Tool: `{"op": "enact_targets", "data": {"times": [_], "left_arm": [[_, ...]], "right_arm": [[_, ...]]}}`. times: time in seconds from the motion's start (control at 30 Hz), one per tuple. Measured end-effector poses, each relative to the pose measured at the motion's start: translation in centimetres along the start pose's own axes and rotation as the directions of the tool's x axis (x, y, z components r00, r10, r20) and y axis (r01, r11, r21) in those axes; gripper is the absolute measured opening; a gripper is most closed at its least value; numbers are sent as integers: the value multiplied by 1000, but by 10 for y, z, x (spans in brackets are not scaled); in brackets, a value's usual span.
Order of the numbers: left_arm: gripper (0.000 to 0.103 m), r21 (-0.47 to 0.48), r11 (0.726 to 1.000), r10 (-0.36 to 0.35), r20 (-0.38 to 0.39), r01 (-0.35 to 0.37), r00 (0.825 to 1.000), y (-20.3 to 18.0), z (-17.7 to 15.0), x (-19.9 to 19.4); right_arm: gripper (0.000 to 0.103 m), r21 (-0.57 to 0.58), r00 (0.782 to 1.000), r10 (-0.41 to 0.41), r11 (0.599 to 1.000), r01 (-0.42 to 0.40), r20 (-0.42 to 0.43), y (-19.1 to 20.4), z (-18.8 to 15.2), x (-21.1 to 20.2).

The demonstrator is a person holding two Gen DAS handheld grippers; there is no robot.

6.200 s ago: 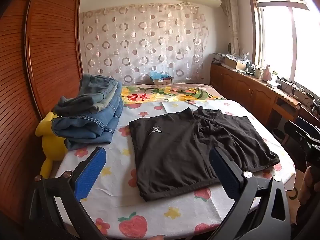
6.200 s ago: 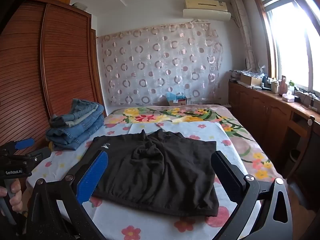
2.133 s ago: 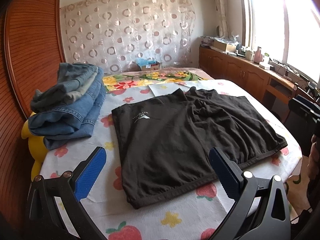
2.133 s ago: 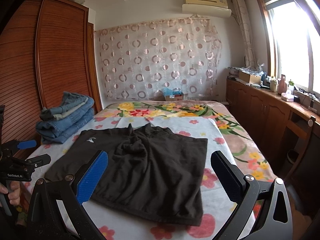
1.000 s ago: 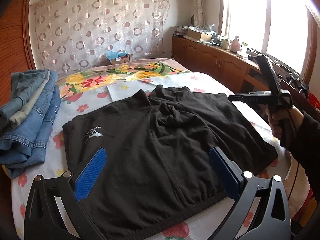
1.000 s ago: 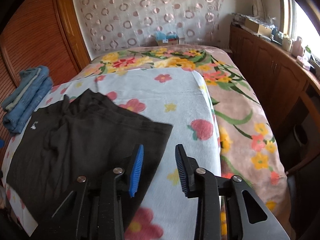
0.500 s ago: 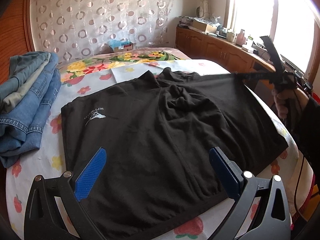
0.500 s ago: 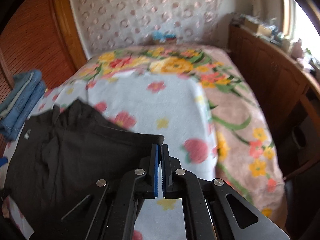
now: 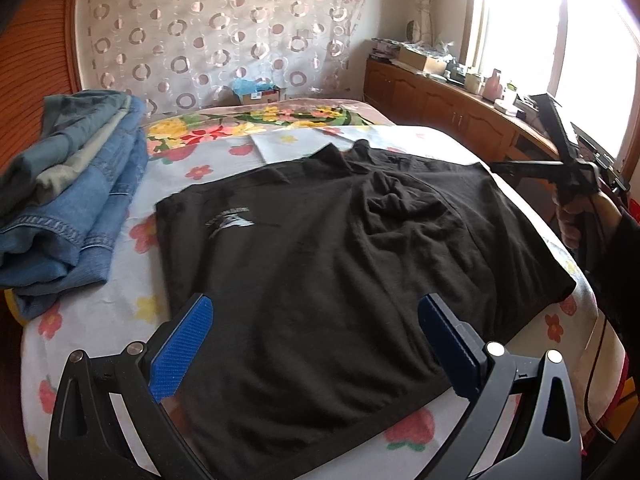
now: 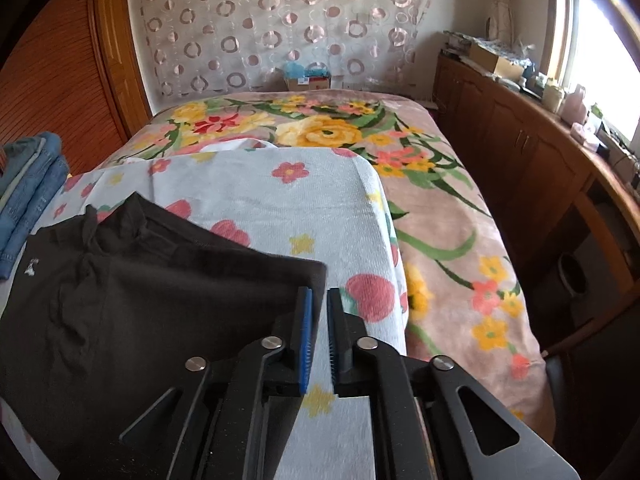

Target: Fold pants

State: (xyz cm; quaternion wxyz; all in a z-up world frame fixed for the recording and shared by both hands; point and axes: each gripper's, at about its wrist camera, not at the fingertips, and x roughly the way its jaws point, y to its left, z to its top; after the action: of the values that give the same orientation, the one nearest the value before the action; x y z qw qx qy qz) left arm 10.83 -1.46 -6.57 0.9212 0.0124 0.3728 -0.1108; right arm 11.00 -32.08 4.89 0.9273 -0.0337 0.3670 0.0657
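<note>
Pants (image 9: 332, 264) spread on bed, folded jeans (image 9: 68, 196) beside, curtain (image 9: 224, 32) behind

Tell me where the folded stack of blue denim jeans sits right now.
The folded stack of blue denim jeans lies at the left edge of both views, on the flowered bedsheet beside the black shorts.

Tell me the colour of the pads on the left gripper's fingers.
Bright blue textured pads on black fingers, clearest in the left wrist view.

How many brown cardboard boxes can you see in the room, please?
2: one box at the bed's far end below the circle-patterned curtain, another box on the wooden cabinet under the window. Clutter there may hide more.
</note>
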Motion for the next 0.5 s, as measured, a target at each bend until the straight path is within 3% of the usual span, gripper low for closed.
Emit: {"op": "enact_targets", "data": {"times": [0.1,0.33,0.5], "left_arm": [[103,-17,1000,18,6,-18,1000,12,-4,-7],[101,-54,997,55,1,-55,998,36,-24,-18],[93,-99,993,53,-28,-56,998,53,-42,-23]], "right_arm": [[33,-17,999,28,999,-28,21,8,9,1],[46,-72,991,112,992,-106,77,32,-32,-27],[56,-94,983,163,983,-155,88,39,-68,-39]]}}
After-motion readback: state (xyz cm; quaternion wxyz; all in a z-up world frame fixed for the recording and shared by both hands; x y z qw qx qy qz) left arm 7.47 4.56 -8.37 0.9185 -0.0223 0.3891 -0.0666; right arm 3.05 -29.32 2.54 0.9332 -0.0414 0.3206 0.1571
